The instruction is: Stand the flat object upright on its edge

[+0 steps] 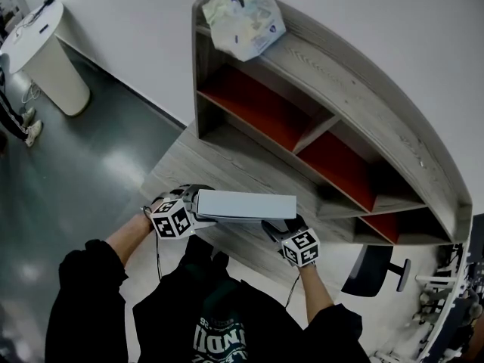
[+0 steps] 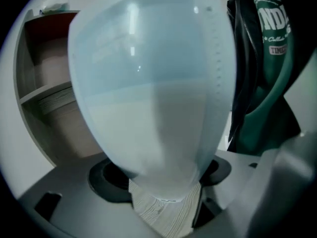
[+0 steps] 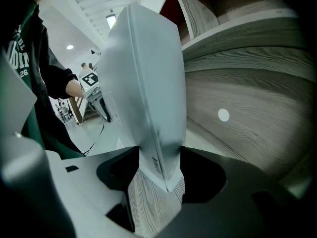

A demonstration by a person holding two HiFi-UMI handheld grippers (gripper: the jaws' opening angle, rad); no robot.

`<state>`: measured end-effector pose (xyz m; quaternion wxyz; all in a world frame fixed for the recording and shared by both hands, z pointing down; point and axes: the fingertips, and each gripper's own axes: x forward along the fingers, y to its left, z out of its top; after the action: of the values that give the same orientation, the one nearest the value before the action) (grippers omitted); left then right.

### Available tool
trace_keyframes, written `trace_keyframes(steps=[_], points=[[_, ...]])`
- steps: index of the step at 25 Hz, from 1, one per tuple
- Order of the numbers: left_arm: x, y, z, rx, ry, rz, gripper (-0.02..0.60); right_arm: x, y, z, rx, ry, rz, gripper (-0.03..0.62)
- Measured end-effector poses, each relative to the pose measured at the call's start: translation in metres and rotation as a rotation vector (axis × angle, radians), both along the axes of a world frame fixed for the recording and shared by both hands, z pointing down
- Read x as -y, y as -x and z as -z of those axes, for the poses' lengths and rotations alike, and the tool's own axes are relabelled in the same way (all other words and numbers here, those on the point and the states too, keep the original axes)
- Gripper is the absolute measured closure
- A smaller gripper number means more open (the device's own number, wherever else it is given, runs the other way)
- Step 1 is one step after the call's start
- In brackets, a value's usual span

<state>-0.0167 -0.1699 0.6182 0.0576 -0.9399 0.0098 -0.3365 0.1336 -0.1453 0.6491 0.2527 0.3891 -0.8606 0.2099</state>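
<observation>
A person holds a white box (image 1: 246, 203) between two grippers, over the front part of a wooden desk (image 1: 219, 165) and in front of the shelf unit (image 1: 363, 119) with its red-backed compartments. The box's long side runs from one gripper to the other. The right gripper (image 1: 278, 227) has its jaws pressed onto the box's right end. In the right gripper view the box (image 3: 143, 83) rises as a thin slab from between that gripper's (image 3: 161, 172) dark pads, which pinch its lower corner above the wood grain. The left gripper (image 1: 197, 203) is at the box's left end. In the left gripper view its (image 2: 161, 182) jaws are spread wide with the box (image 2: 148, 108) filling the gap, and the pads seem not to press on it, though the close view makes that hard to judge. A crumpled bag (image 1: 243, 20) lies on top of the shelf unit.
</observation>
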Motion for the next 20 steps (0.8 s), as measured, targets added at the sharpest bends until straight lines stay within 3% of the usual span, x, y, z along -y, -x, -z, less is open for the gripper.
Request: trace_keyframes(steps=[4,20], points=[[-0.001,-0.005,-0.001,0.010,-0.001,-0.027,0.222,0.000,0.000,-0.001,-0.001,0.003,-0.006,0.315],[-0.012,-0.002,0.006,-0.021,0.011,0.041,0.300,-0.004,0.000,0.001,-0.007,0.006,-0.020,0.316]])
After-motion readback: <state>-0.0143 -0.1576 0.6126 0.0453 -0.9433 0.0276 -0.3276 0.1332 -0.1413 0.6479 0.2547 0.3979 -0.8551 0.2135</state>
